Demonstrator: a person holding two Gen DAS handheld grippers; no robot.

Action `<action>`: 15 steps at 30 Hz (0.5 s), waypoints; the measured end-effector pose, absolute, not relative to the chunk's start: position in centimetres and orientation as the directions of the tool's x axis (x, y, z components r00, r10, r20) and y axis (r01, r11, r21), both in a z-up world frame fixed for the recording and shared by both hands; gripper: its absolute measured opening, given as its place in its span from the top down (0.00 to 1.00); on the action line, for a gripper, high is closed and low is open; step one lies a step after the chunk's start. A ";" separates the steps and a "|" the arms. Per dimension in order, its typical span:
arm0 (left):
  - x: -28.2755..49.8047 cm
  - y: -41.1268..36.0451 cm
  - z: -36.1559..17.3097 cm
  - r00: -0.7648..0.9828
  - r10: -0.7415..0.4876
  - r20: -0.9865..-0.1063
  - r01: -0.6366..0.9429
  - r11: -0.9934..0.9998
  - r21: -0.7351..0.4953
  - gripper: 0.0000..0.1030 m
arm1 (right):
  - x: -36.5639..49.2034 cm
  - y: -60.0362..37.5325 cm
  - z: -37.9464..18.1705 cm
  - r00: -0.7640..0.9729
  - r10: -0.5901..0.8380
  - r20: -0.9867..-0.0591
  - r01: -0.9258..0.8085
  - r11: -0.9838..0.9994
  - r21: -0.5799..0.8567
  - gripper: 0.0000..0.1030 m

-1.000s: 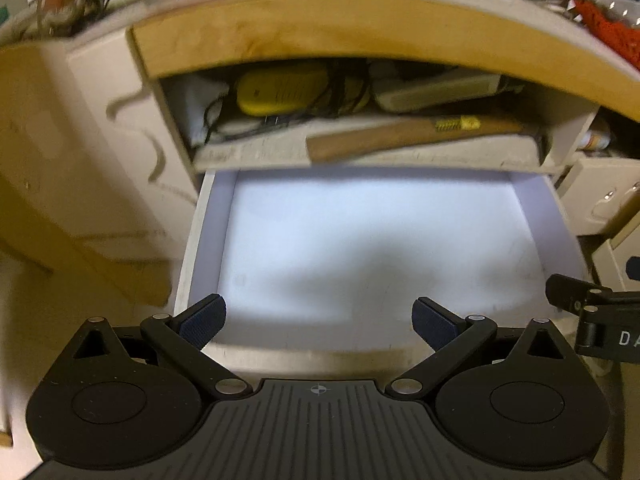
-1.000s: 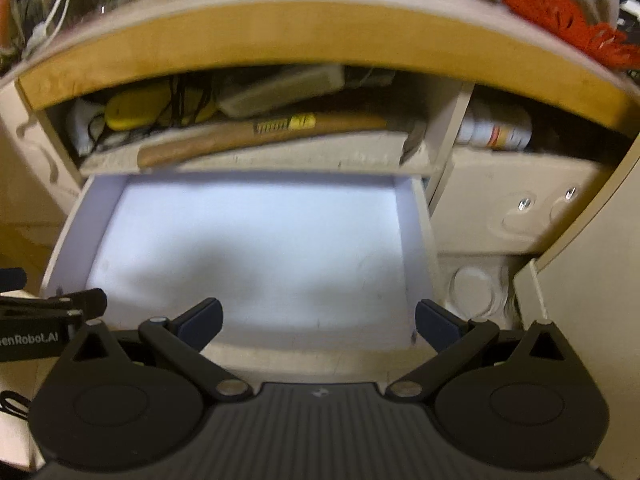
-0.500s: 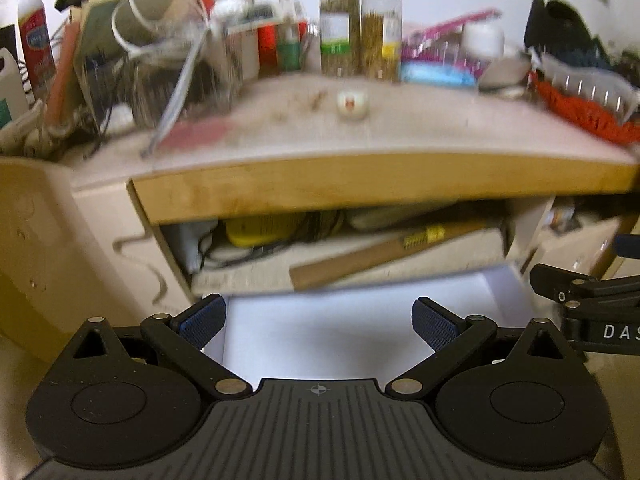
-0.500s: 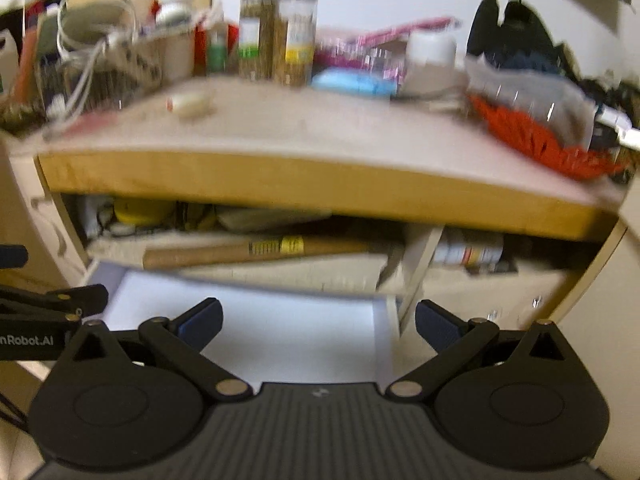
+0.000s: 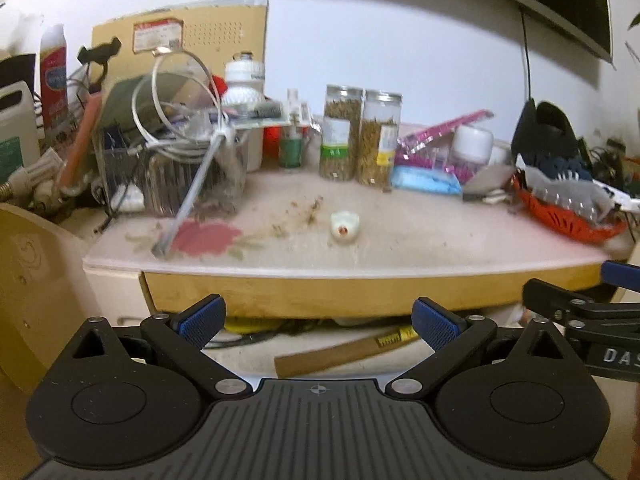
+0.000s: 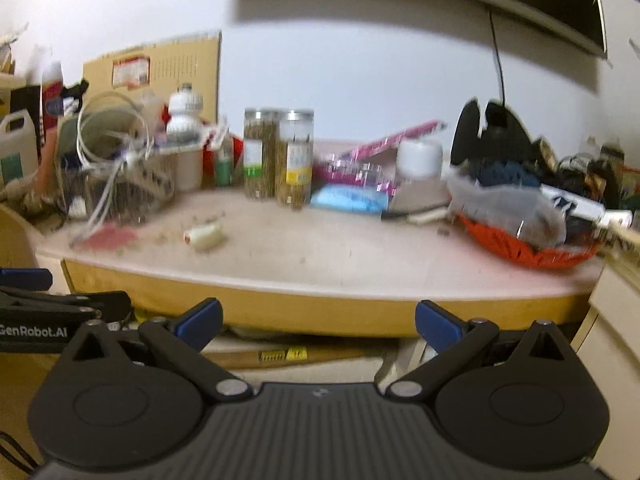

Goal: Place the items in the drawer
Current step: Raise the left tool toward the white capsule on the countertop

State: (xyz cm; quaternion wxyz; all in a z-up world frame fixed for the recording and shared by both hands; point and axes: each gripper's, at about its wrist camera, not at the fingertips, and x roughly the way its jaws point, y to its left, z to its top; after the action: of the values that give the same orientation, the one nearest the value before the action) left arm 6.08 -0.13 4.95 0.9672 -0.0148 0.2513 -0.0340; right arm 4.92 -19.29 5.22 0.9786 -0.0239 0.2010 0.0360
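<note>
On the desktop [image 5: 400, 240], a small white cylindrical item [image 5: 345, 227] lies on its side near the front edge, in front of two tall jars of dried stuff [image 5: 360, 140]. Left gripper [image 5: 318, 322]: fingers spread wide, nothing between them, level with the desk's front edge. Right gripper [image 6: 318, 320]: same, wide apart, empty. Wire tangle in a clear bin [image 5: 172, 168] at left, red basket [image 6: 524, 248] at right. Wooden handle with yellow label [image 5: 340, 352] sits on the shelf under the top. The drawer barely shows; its state can't be told.
</note>
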 end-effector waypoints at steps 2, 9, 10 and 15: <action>6.2 0.1 5.2 0.877 -0.071 -0.475 0.048 0.997 -0.060 0.00 | 4.9 -19.4 5.6 0.924 0.058 -0.377 -0.075 0.997 -0.031 0.00; 6.3 0.2 5.4 0.888 -0.025 -0.460 -0.002 0.998 -0.058 0.00 | 4.7 -19.6 5.8 0.924 0.067 -0.376 -0.079 0.997 -0.015 0.00; 6.4 0.3 5.3 0.885 -0.032 -0.465 -0.002 0.997 -0.072 0.00 | 4.7 -19.7 5.8 0.923 0.067 -0.380 -0.078 0.997 -0.013 0.00; 6.7 0.7 5.3 0.877 -0.053 -0.477 -0.002 0.993 -0.115 0.00 | 4.8 -20.0 5.6 0.918 0.063 -0.393 -0.067 0.998 0.004 0.00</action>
State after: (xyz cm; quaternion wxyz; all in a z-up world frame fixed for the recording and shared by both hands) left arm 6.73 0.72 5.34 0.9672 -0.0559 0.2473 -0.0132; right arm 4.79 -20.04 5.63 0.9792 -0.0050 0.2003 0.0331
